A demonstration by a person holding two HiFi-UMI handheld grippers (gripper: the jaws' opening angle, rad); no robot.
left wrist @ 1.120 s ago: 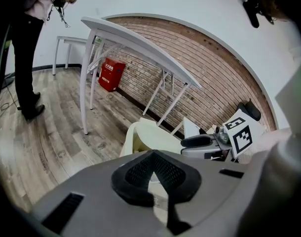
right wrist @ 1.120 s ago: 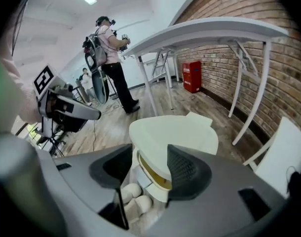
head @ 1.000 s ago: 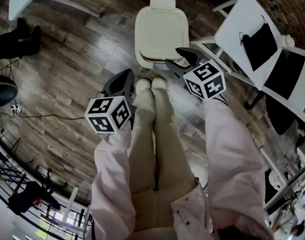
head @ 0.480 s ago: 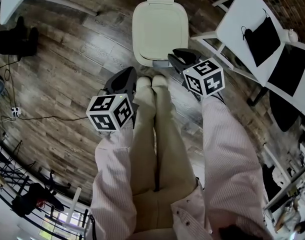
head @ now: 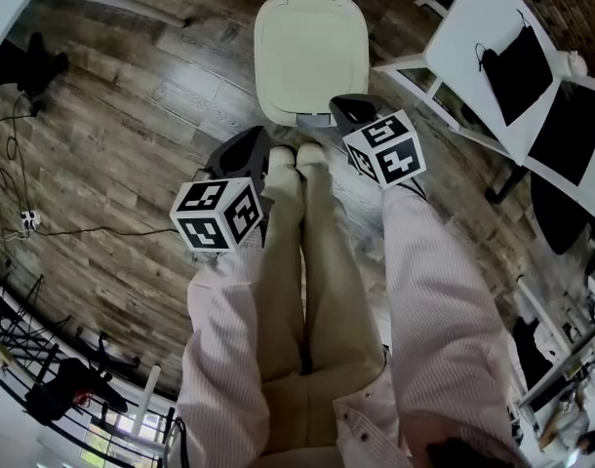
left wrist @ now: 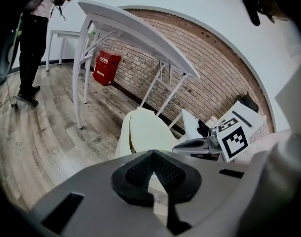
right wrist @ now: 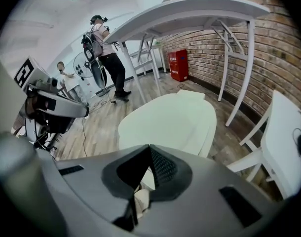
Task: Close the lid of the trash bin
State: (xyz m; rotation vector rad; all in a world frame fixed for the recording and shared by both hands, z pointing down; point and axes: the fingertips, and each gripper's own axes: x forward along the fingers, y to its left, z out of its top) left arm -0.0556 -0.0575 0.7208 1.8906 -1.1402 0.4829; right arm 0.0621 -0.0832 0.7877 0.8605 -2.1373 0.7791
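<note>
Just ahead of the person's shoes (head: 296, 159), on the wooden floor (head: 132, 135), stands the cream trash bin (head: 310, 61). Its lid (right wrist: 172, 120) lies flat over the body and looks down or very nearly so; I cannot tell whether it has seated all round.

To finish well, I would press the front lip straight down with the blunt jaw tips. The push should be short and firm, not forward, so the light bin does not slide or tip.

The right gripper (head: 342, 107) points forward and steeply down, its tips at the bin's near right corner. Its jaws have just been closing and now meet with nothing between them. The left gripper (head: 251, 140) hangs lower beside the left shoe, clear of the bin and angled down too. Its jaws are pressed together and empty.
</note>
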